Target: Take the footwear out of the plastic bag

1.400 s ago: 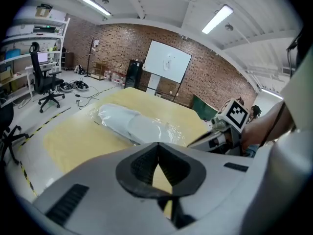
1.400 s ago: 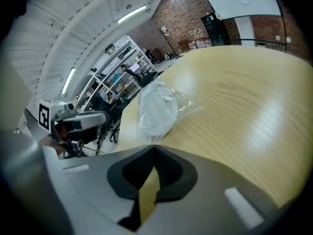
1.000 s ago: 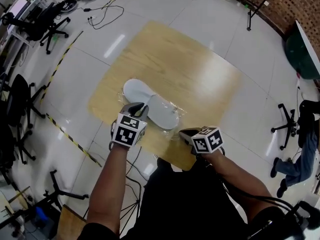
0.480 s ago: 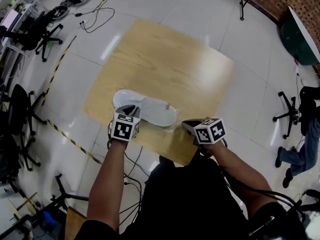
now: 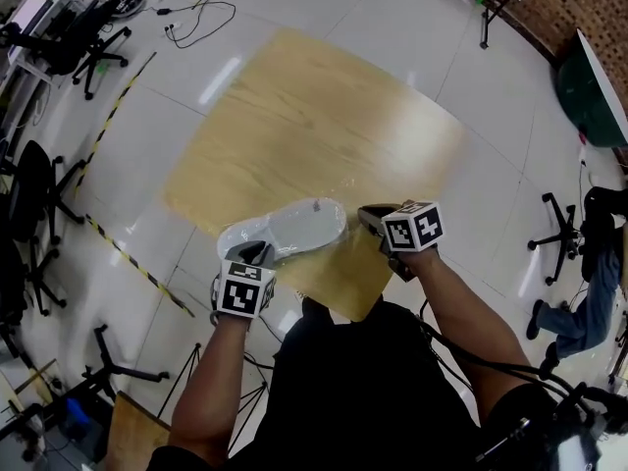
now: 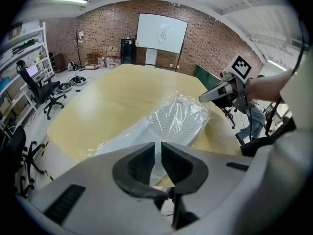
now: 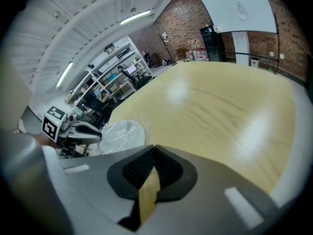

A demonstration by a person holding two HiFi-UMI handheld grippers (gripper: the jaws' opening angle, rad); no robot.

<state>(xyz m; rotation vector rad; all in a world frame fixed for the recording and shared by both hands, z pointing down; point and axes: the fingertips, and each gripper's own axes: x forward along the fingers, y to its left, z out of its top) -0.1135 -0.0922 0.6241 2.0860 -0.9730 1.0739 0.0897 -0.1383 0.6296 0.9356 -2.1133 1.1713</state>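
Note:
A pair of white slippers in a clear plastic bag (image 5: pixel 285 232) lies at the near left edge of the wooden table (image 5: pixel 324 116), partly over the edge. My left gripper (image 5: pixel 253 255) is at the bag's near end. Its jaws are closing on a fold of the bag (image 6: pixel 176 119), and white film fills the narrow gap at the left gripper's (image 6: pixel 157 148) tips. My right gripper (image 5: pixel 368 216) is shut with nothing in it, just right of the bag's far end. Beyond the right gripper's (image 7: pixel 155 155) shut tips, the bag (image 7: pixel 120 133) shows at the left.
Office chairs (image 5: pixel 39 194) stand on the floor to the left, and cables (image 5: pixel 196 13) lie at the top left. Yellow-black tape (image 5: pixel 128 253) runs along the floor near the table. Another chair (image 5: pixel 564 234) and a seated person (image 5: pixel 589 312) are at the right.
The bag with the slippers has been dragged toward the table's near left edge and turned. The left gripper has drawn back toward the person with it. The right gripper has barely moved.

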